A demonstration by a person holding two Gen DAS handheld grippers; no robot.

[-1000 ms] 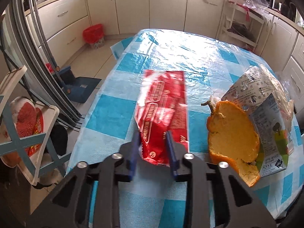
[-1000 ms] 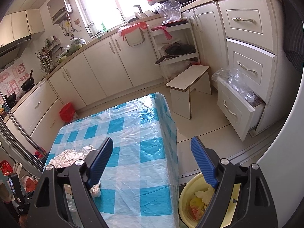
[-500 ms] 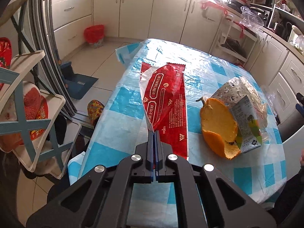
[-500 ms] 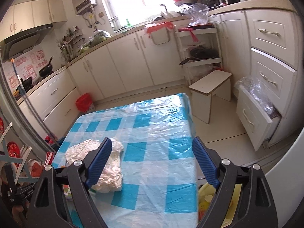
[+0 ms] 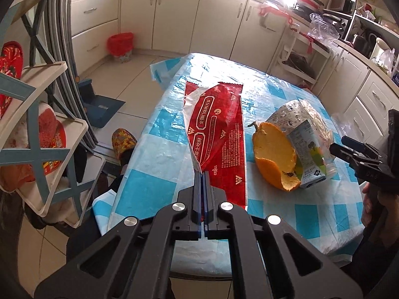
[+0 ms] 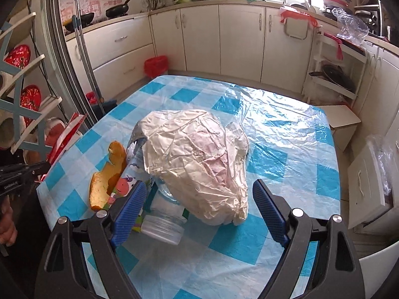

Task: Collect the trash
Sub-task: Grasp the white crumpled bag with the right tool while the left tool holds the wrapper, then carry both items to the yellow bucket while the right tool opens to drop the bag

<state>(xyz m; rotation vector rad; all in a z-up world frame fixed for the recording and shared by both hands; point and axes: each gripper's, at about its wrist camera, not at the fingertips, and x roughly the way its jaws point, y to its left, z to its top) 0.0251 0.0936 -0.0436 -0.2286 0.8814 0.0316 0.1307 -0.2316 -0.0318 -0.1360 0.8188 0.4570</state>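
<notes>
The left gripper (image 5: 202, 174) has its fingers pressed together on the near end of the red snack wrapper (image 5: 219, 134), which lies along the desk (image 5: 159, 164). The right gripper (image 6: 197, 206) hovers with fingers wide apart before the crumpled paper bag (image 6: 197, 159), beside the orange peel (image 6: 109, 174).

wrapper (image 5: 219, 134): glossy red plastic film | tablecloth (image 6: 274, 149): shiny plastic sheet | bag (image 6: 199, 159): crinkled matt paper

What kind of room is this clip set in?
Almost certainly a home kitchen: cream base cabinets run round the walls under a countertop, pans sit near a utensil rack, and a table with a blue-checked plastic cover holds food trash such as an orange peel.
</notes>
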